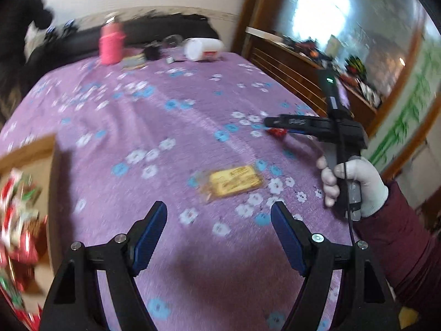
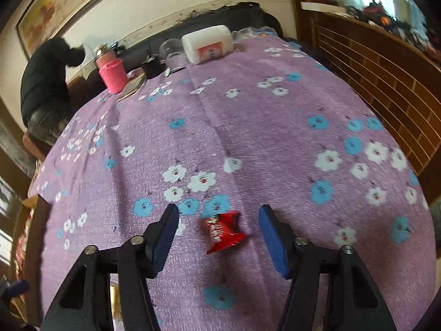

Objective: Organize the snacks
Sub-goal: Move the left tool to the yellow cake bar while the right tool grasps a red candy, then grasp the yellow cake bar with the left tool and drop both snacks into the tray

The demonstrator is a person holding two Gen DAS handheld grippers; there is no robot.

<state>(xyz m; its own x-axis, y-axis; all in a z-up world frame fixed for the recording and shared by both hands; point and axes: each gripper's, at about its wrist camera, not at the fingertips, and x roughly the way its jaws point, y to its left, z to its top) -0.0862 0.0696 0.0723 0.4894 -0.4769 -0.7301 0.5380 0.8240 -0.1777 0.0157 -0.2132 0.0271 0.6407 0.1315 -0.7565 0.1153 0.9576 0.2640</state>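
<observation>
Your right claw (image 2: pixel 217 231) hangs released around the red snack packet (image 2: pixel 223 231); your left claw (image 1: pixel 219 226) gapes near the yellow snack packet (image 1: pixel 234 183) on the table (image 1: pixel 165 127).

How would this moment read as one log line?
left tongs: open, empty | right tongs: open around red snack packet | yellow packet: on cloth

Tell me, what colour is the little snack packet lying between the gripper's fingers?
Red snack packet, with white print; clearest in the right wrist view.
</observation>
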